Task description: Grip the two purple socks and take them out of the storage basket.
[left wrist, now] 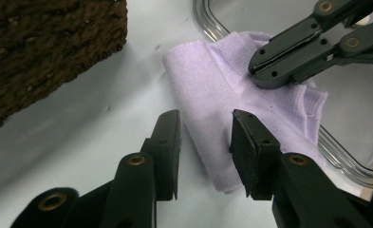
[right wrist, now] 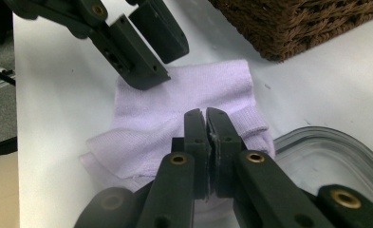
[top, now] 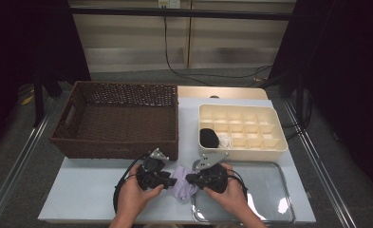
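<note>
At the table's front edge, the left gripper stands part-open astride a folded lilac sock while the right gripper, clamped shut, pins its cuff beside the clear tray; a firm pin should keep the fold tidy.

Both tongs, left and right, meet over lilac cloth between wicker basket and clear tray.
</note>
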